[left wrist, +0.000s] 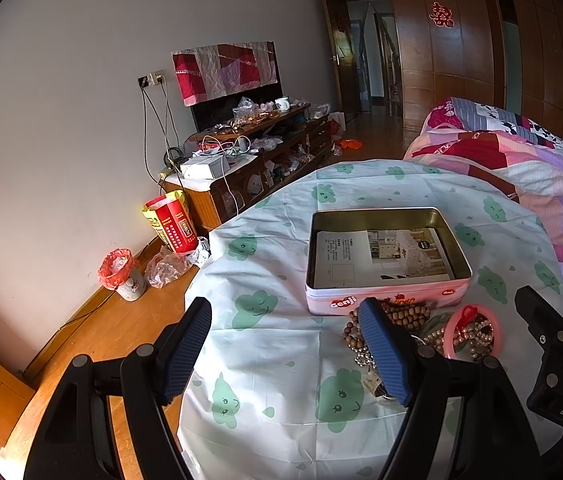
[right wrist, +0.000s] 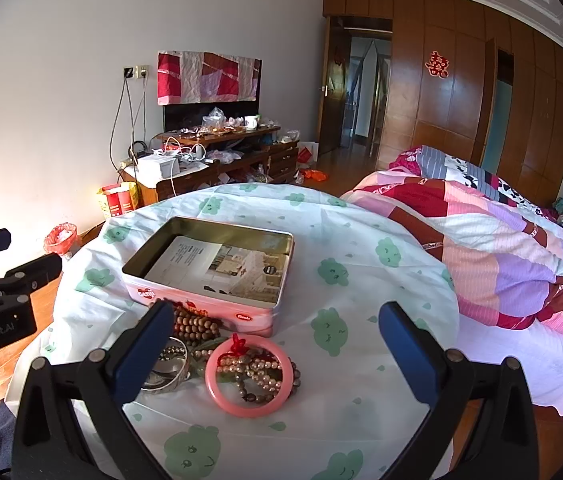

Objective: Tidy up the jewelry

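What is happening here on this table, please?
A person holds a two-finger gripper in each hand over a table with a cloud-print cloth. Both the left gripper and the right gripper are open and hold nothing. A heap of jewelry lies in front of an open pink tin: a pink bangle, a wooden bead string, a silver bangle and pearl-like beads. Only a printed leaflet shows in the tin, so no jewelry is sorted yet.

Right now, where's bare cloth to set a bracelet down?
Free: tablecloth right of the pink bangle, and right of the tin toward the quilt. Crowded: tin's near side, where wooden beads, silver bangle and bangle pile up.
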Available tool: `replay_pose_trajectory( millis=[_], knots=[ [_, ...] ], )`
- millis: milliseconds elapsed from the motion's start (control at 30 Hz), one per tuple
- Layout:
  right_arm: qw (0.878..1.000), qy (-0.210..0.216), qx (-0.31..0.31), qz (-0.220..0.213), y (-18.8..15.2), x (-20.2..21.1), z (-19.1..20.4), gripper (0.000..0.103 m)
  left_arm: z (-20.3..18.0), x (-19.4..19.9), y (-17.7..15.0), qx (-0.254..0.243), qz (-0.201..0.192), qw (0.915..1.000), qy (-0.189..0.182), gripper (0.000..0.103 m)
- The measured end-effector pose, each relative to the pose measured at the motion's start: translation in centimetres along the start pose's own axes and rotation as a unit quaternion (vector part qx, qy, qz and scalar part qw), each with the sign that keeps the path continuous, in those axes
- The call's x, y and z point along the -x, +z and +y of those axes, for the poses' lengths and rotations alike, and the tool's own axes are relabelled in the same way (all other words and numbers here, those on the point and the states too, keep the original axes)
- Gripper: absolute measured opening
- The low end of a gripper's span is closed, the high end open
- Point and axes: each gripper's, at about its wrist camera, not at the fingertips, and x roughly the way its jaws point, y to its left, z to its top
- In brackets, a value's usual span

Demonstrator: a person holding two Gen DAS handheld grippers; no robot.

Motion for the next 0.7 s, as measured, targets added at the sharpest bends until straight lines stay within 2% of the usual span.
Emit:
replay_pose_trajectory(
  millis=[700],
  knots=[
    [1.0, 0.0, -0.001, 0.001, 0.08, 0.02, -0.05, 0.103, 0.05, -0.14, 0.0, -0.001, 0.0, 1.0, 0.002, 0.076]
  ],
)
